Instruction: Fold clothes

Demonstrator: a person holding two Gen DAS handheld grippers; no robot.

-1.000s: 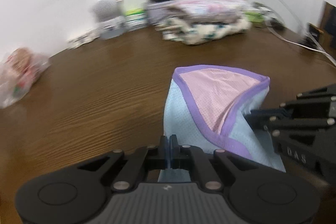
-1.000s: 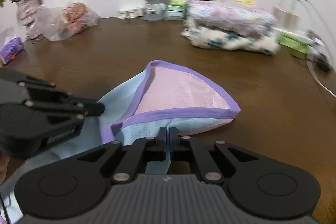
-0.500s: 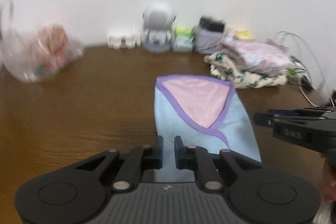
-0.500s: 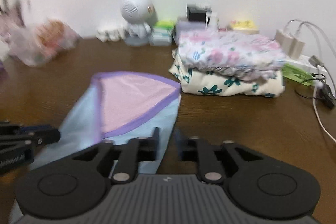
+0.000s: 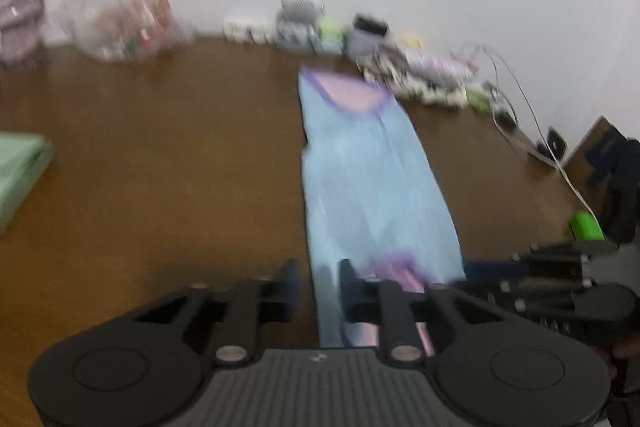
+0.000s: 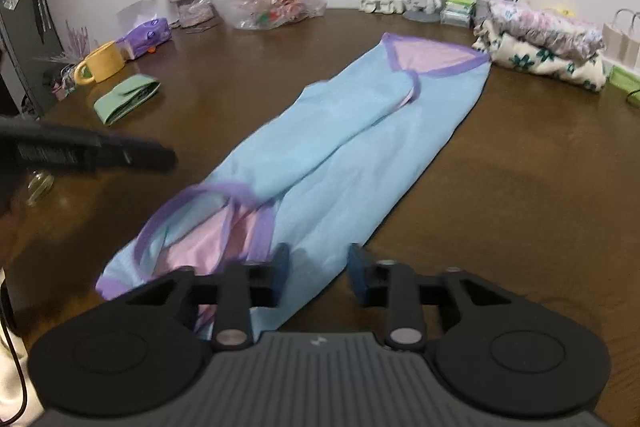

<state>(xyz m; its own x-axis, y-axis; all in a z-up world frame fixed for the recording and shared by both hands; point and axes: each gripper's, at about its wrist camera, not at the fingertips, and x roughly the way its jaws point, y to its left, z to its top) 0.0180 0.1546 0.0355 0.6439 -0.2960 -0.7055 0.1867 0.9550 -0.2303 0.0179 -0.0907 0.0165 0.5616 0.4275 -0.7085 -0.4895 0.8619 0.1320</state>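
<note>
Both tools have pulled back toward the near edge of the bench, and the blue garment, which a second ago sat bunched with its pink and purple end close to the cameras, now lies drawn out in a long narrow strip running away toward the far side.

Its far end, a pink panel with purple trim, stops just beside the stack of folded clothes; its near end, with loose purple-edged openings and pink lining showing, lies under the two tools.

In the blurred left wrist view, the left tool stands at a narrow gap with the near blue edge between the fingers; no pad visibly presses on it. The right tool has its jaws closing, yet they stand apart over the near hem, cloth below and between them, not pinched.

This garment looks thin, light and limp, probably a mesh knit: it will drape and slide on the smooth wood, and it holds no shape of its own. The purple binding is the firmest part, so the two near corners of the hem are the sensible places to pinch, one per tool, lifting both together to carry the near end over to the far end.
</note>
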